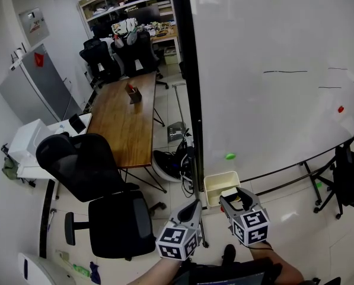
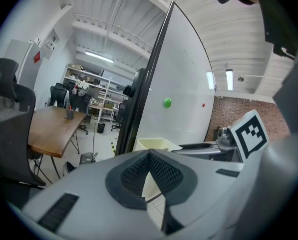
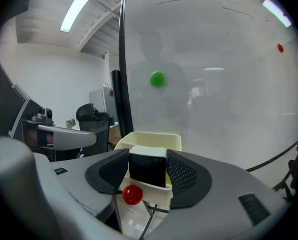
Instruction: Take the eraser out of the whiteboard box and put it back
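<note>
The eraser point(image 3: 148, 167), black with a pale top, sits between the pads of my right gripper point(image 3: 148, 170), which is shut on it. It hangs just in front of and over the near edge of the cream whiteboard box point(image 3: 151, 139). In the head view the right gripper point(image 1: 233, 197) is at the box point(image 1: 215, 183), low on the whiteboard point(image 1: 271, 70). My left gripper point(image 1: 195, 206) is beside it to the left, shut and holding nothing; its pads point(image 2: 139, 171) meet in the left gripper view, with the box point(image 2: 156, 144) beyond.
A red magnet point(image 3: 132, 195) shows below the eraser, and a green magnet point(image 3: 157, 79) and a red one point(image 3: 280, 47) stick to the board. To the left are a wooden table point(image 1: 126, 117), black office chairs point(image 1: 91, 177) and the board's black frame post point(image 1: 188, 82).
</note>
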`<state>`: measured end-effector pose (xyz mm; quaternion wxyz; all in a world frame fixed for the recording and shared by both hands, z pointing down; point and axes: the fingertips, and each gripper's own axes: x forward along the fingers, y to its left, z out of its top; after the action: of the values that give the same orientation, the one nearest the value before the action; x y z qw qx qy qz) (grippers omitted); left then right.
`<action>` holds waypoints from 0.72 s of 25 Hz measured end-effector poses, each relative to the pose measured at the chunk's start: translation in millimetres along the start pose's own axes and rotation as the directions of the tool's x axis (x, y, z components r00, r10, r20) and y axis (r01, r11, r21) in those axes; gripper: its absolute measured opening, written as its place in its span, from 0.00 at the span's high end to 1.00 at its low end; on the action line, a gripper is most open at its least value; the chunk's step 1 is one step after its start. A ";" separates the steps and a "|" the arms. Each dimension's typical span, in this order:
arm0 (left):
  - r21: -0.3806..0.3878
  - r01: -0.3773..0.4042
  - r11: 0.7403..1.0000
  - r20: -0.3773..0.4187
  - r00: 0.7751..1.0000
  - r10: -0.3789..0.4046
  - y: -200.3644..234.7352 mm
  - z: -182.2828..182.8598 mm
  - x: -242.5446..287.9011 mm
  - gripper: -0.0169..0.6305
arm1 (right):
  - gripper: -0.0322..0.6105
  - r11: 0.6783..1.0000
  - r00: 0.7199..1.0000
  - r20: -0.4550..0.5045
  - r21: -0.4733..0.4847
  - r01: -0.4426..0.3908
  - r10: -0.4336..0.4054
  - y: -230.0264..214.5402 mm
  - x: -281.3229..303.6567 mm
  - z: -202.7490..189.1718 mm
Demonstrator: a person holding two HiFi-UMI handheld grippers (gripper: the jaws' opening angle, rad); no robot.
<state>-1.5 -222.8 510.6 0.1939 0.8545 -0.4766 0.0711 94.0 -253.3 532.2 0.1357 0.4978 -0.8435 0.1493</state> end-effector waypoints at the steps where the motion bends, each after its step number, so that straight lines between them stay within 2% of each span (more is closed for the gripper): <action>1: 0.000 0.001 1.000 0.000 1.000 -0.001 0.0 0.4 0.7 0.93 | 0.54 1.000 1.000 -0.004 -0.006 0.000 0.000 0.7 0.7 0.1; 12: -0.002 0.005 1.000 0.026 1.000 -0.005 6.1 20.5 -7.9 0.93 | 0.50 1.000 1.000 -0.018 0.003 -0.002 0.002 4.4 -4.8 12.0; 18: 0.040 -0.011 0.999 0.108 0.994 0.007 5.4 61.0 -25.4 0.93 | 0.50 0.999 0.994 0.104 0.036 -0.030 0.026 1.3 -31.4 65.9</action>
<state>-23.5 -229.7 448.5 0.1502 0.8587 -0.4886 0.0355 102.3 -253.1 459.6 0.0807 0.4953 -0.8534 0.1409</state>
